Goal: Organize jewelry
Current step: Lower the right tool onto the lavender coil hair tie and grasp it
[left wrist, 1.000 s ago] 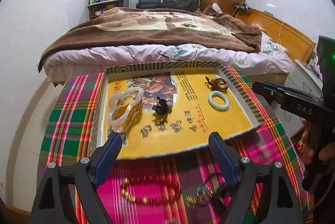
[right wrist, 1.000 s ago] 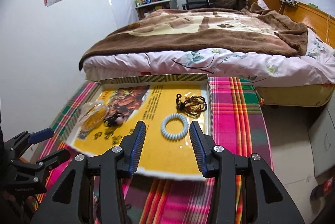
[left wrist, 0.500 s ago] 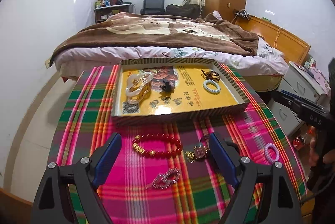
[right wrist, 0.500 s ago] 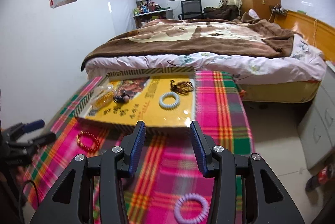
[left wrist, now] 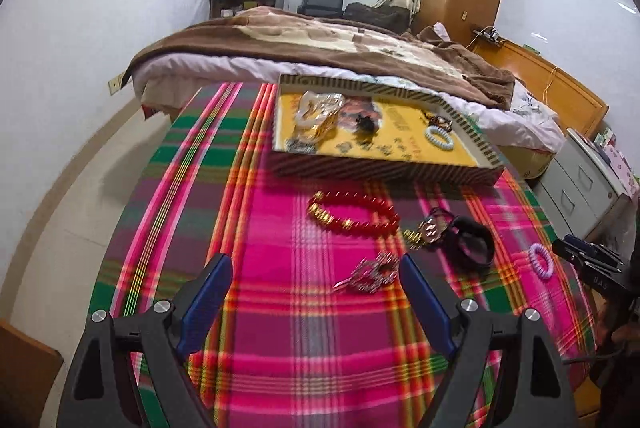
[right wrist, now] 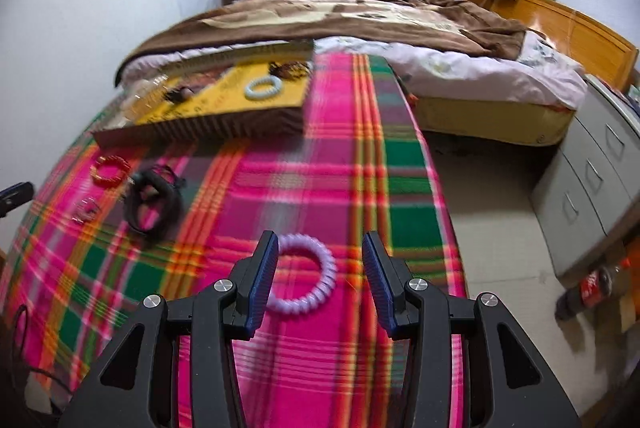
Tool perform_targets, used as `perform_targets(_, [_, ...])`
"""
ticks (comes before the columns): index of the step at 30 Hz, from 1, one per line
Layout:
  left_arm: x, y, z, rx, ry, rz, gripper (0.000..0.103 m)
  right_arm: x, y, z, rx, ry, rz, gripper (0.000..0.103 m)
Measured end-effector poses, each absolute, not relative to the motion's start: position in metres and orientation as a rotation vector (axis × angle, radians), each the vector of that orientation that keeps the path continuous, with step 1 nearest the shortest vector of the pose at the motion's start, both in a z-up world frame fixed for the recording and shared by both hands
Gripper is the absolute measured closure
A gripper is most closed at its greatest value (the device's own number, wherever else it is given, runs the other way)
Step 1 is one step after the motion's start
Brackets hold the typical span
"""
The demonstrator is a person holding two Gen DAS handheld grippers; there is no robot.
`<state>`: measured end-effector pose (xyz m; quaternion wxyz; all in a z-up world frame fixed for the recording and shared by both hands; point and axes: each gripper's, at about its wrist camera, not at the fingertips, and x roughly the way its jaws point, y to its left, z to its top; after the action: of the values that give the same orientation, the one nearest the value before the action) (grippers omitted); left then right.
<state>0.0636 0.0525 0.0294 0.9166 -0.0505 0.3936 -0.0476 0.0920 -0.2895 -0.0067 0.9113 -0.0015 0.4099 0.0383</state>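
Note:
A yellow-lined box (left wrist: 486,157) (right wrist: 208,125) at the table's far side holds a clear bangle (left wrist: 320,111), a black clip (left wrist: 365,123), a pale blue spiral ring (left wrist: 439,138) (right wrist: 263,87) and dark beads (right wrist: 290,69). On the plaid cloth lie a red bead bracelet (left wrist: 354,214) (right wrist: 110,169), a watch with black strap (left wrist: 460,240) (right wrist: 152,199), a silver hair clip (left wrist: 370,274) and a purple spiral ring (right wrist: 304,280) (left wrist: 541,262). My left gripper (left wrist: 316,292) is open, the silver clip by its right finger. My right gripper (right wrist: 318,268) is open around the purple ring.
A bed with a brown blanket (left wrist: 320,43) stands beyond the table. Grey drawers (right wrist: 592,179) stand to the right, with a cola bottle (right wrist: 592,292) on the floor. The table's right edge (right wrist: 444,195) runs close to my right gripper.
Both grippers have pulled back from the box toward the near side of the table. The purple ring has come between my right gripper's fingers. Both remain open.

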Motion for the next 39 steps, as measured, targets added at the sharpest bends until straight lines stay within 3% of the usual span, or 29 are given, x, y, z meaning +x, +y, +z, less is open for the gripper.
perform_targets(17, [0.064, 0.069, 0.008, -0.135, 0.86, -0.085, 0.018, 0.102, -0.289, -0.028, -0.028, 0.924, 0.046, 0.059])
perform_targets(18, [0.065, 0.069, 0.007, -0.136, 0.862, -0.089, 0.018, 0.102, -0.288, -0.028, -0.028, 0.924, 0.05, 0.066])
perform_targets(19, [0.065, 0.068, 0.006, -0.136, 0.865, -0.093, 0.018, 0.101, -0.287, -0.027, -0.033, 0.92, 0.059, 0.079])
perform_targets(21, [0.067, 0.066, 0.004, -0.136, 0.869, -0.096, 0.018, 0.102, -0.284, -0.027, -0.045, 0.918, 0.066, 0.092])
perform_targets(39, [0.081, 0.049, -0.007, -0.109, 0.908, -0.138, 0.018, 0.088, -0.279, 0.005, 0.025, 0.783, 0.169, 0.094])
